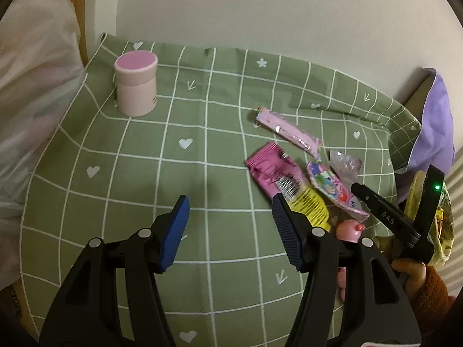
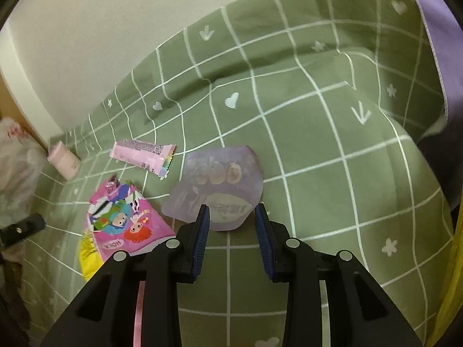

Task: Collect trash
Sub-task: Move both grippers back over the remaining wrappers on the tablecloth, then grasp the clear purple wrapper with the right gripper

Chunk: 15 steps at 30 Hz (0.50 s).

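- Green cloth (image 1: pixel 202 150) with a white grid, hearts and arrows, creased, covers the surface
- Left gripper (image 1: pixel 231 205): ribbed blue pads apart, nothing between them
- Right gripper (image 2: pixel 231 217): jaws apart over the near edge of a flat lilac wrapper (image 2: pixel 220 179), not pinching it
- At 10 o'clock from it, a glossy cartoon packet (image 2: pixel 124 219), then a long pale pink wrapper (image 2: pixel 141 156)
- Farthest, a matte pink cylinder tub (image 1: pixel 136 86), upright

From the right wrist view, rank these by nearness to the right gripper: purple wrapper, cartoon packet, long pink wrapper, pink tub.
Measured from the right gripper:
1. Purple wrapper, straight ahead, its near edge between the open fingers.
2. Cartoon packet, just left of the fingers.
3. Long pink wrapper, farther back on the left.
4. Pink tub, far left by the cloth's edge.
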Tool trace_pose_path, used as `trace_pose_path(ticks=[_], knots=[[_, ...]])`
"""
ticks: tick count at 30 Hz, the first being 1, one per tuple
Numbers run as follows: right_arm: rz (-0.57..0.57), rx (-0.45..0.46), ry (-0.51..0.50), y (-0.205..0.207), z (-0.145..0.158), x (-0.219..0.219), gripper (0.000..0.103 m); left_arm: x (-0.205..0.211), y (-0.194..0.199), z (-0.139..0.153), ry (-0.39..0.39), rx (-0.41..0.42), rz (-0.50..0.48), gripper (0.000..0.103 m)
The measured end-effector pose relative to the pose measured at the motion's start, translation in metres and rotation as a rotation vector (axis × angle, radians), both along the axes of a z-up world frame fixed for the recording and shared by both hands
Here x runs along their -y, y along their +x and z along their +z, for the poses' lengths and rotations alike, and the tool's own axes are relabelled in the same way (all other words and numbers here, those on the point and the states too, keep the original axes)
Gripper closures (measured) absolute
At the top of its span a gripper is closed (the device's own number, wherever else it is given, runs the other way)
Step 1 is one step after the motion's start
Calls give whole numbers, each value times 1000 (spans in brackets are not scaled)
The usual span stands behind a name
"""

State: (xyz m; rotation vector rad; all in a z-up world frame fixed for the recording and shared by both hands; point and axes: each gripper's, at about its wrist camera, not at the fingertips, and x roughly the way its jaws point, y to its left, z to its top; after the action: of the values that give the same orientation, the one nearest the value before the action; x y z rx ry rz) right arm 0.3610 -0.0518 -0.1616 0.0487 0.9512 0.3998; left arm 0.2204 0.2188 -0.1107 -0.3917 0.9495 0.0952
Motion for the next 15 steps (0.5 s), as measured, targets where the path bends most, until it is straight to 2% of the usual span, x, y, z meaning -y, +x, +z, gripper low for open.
trace_pose_path(ticks=[1,2,4,10,15], knots=[[12,-2,0,1,0,-1,76,-1,0,-2,1,-4,-1,47],[27,-11,4,2,0,-1,92,-2,-1,-3,0,-9,-1,47],[45,-21,13,3,2,-1,97,-2,-1,-4,-5,-12,-2,47],[41,56,52,-13,38,20,100,11,6,-5,-28,8,-47,47],[20,110,51,-32,69,47,100,40,24,-2,-65,24,-131,47]])
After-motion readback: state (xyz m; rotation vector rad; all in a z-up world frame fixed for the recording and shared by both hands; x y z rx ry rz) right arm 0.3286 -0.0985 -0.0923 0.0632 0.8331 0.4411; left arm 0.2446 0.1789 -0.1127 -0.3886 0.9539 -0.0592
